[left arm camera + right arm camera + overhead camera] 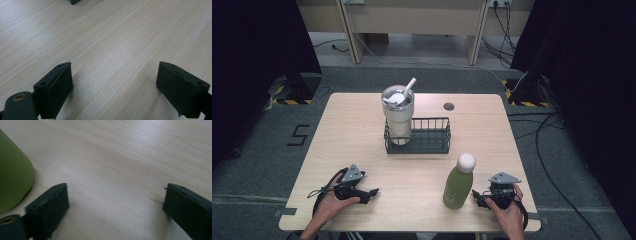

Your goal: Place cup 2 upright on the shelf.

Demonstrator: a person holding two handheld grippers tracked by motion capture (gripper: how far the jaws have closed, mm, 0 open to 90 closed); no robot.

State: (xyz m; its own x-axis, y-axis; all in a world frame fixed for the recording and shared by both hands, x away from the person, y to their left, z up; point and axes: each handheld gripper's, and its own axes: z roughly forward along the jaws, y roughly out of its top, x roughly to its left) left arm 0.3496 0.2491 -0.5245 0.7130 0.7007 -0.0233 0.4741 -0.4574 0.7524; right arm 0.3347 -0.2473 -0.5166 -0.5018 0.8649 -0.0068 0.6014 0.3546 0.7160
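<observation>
High view: one table (362, 150), two grippers, one green bottle (458, 186), one tumbler (397, 114), one wire basket (429, 135). Left gripper (373, 191) lies low at the near left of the table in the person's left hand (329, 204), jaws pointing right, nothing between them. Right gripper (475, 196) sits at the near right in the right hand (507, 215), jaws pointing left at the bottle, tips just beside its base; whether they touch it I cannot tell from here. Bottle stands upright, white cap on top, near the front edge, right of centre. Tumbler with one straw stands upright in the left end of the basket; the rest of the basket is bare. Basket sits mid-table, well apart from both grippers. Left gripper view: two black jaws wide apart over bare wood, nothing gripped; a dark corner at the top edge, too little to identify. Right gripper view: two jaws apart over bare wood, bottle (12, 177) off to the left outside the jaws, not between them, near the left jaw.
</observation>
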